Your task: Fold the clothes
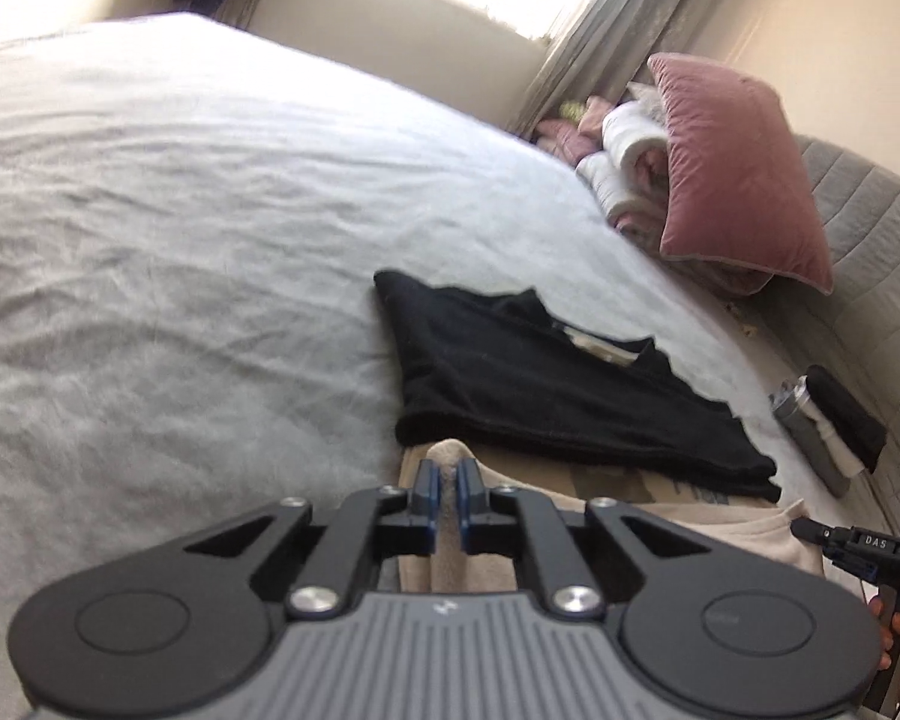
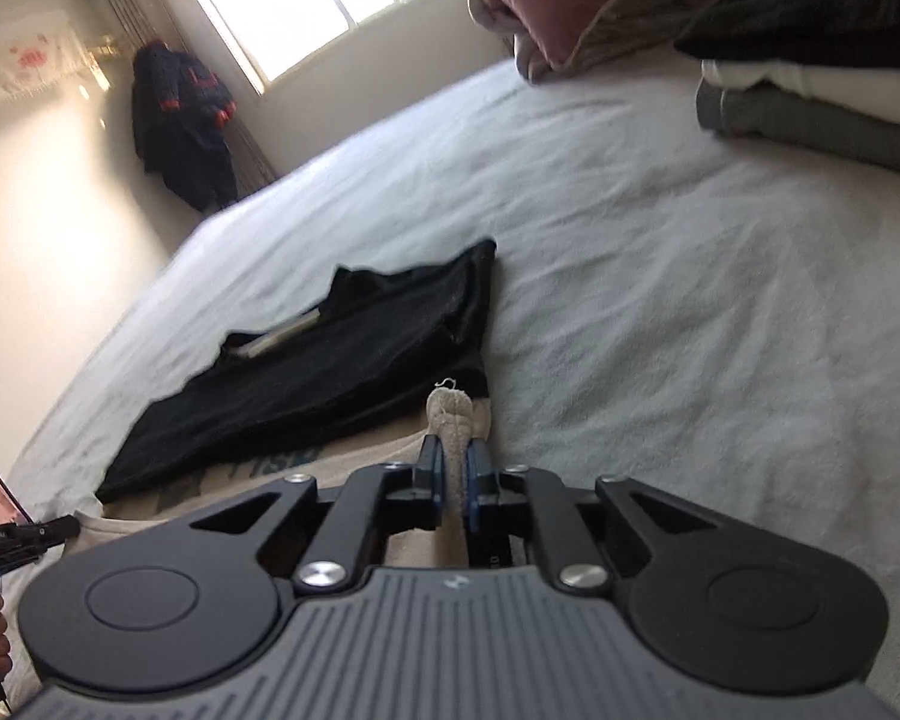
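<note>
Nearest, the left gripper (image 1: 444, 501) and right gripper (image 2: 455, 468) each pinch a corner of the beige garment (image 1: 744, 531) – presumably to fold it – while a folded black shirt (image 1: 546, 384) lies on it by the bed's (image 1: 180, 210) near edge.

A wrinkled pale grey bedspread (image 1: 180, 192) covers the bed, with a dusty-pink velvet cushion (image 1: 732, 174) propped near a grey quilted headboard (image 1: 858, 228). A bright window (image 2: 324, 0) lights the cream wall, and a dark jacket with red patches (image 2: 186, 120) hangs beside grey pleated curtains (image 1: 618, 30).
</note>
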`<move>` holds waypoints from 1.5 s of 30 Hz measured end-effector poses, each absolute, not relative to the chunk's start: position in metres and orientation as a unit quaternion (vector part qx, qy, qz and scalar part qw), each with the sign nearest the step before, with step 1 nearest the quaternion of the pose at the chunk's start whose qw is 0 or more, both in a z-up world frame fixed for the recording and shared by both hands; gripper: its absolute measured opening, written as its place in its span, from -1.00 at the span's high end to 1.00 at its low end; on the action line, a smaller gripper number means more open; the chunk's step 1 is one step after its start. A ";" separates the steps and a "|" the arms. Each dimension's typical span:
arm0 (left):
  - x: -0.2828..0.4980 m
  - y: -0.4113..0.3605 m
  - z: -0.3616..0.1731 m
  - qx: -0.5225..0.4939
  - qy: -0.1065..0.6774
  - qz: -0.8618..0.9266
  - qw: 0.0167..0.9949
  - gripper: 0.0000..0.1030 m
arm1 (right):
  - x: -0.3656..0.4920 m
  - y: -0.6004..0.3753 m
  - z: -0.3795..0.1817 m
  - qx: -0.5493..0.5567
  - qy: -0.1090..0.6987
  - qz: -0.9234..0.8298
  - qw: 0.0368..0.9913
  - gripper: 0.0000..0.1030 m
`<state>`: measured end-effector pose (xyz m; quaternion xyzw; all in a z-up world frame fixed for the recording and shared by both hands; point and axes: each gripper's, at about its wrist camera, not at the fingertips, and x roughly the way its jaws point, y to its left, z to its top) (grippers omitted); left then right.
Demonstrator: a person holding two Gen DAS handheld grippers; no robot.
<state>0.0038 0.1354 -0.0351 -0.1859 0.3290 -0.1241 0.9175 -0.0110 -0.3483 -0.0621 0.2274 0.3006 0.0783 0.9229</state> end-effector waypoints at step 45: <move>-0.022 0.110 -0.039 -0.088 0.340 -0.198 0.915 -0.36 | -0.005 -0.303 -0.056 0.123 0.337 0.138 0.923 -0.18</move>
